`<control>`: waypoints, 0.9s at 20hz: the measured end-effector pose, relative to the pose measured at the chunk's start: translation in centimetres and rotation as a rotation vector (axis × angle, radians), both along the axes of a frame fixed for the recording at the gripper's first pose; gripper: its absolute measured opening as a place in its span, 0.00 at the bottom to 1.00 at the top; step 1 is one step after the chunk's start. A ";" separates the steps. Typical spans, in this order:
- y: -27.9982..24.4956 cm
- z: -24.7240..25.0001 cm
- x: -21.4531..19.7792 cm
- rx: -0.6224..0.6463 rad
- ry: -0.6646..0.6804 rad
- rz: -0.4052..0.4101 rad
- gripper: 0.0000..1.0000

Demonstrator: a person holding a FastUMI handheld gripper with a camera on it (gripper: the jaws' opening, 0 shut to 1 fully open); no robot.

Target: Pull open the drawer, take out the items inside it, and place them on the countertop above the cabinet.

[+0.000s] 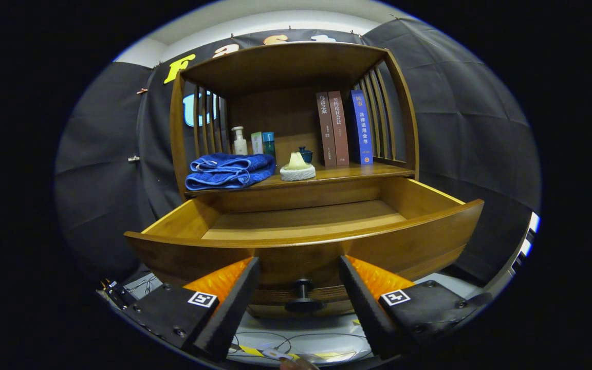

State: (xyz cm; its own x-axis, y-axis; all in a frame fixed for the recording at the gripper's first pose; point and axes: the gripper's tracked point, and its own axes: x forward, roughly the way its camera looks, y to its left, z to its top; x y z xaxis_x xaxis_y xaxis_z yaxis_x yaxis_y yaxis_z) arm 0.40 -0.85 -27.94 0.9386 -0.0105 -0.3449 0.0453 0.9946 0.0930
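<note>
Gripper view looks straight at a wooden cabinet (296, 67) whose drawer (306, 246) is pulled well out toward the fingers, its curved front standing just ahead of them. The gripper (299, 267) is spread wide and holds nothing; its two fingers flank the dark knob (303, 295) on the drawer front, which sits between them with a gap on either side, so I judge the pull is done and the knob let go. What shows of the drawer floor is bare wood; the front rim hides the nearest strip, so I cannot tell whether anything lies there. On the countertop (357, 172) above the drawer rest a folded blue towel (229, 170) at the left, a pale soap on a white dish (297, 167) near the middle with a small dark pot (304, 153) behind it, bottles (252, 141) further back, and three books (345, 128) standing upright toward the right. These lie close to the front edge, probably because that is where a reach from the drawer ends most easily. Open room is left on the countertop in front of the books and right of the soap. The cabinet's slatted sides and roof box that space in, so any entry has to come from the front, over the drawer's raised rim.
</note>
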 end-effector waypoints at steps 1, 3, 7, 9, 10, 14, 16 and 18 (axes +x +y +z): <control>0.0 -0.1 0.8 -0.003 0.004 0.001 1.00; 0.0 0.1 3.1 -0.004 0.002 -0.001 1.00; 0.0 -0.2 8.3 -0.011 -0.002 -0.009 1.00; -0.1 -0.5 10.8 -0.003 -0.005 -0.008 1.00; -0.2 -0.7 11.9 -0.003 -0.006 -0.007 1.00; -0.3 -1.3 15.2 -0.004 -0.005 -0.006 0.99; -0.4 -1.3 16.0 -0.003 -0.008 -0.006 0.99; -0.4 -1.4 16.6 -0.011 -0.010 -0.007 0.99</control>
State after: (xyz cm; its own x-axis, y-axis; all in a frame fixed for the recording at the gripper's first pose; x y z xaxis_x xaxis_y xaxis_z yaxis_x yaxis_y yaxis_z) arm 17.02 -1.22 -29.37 0.9418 -0.0209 -0.3355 0.0513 0.9953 0.0820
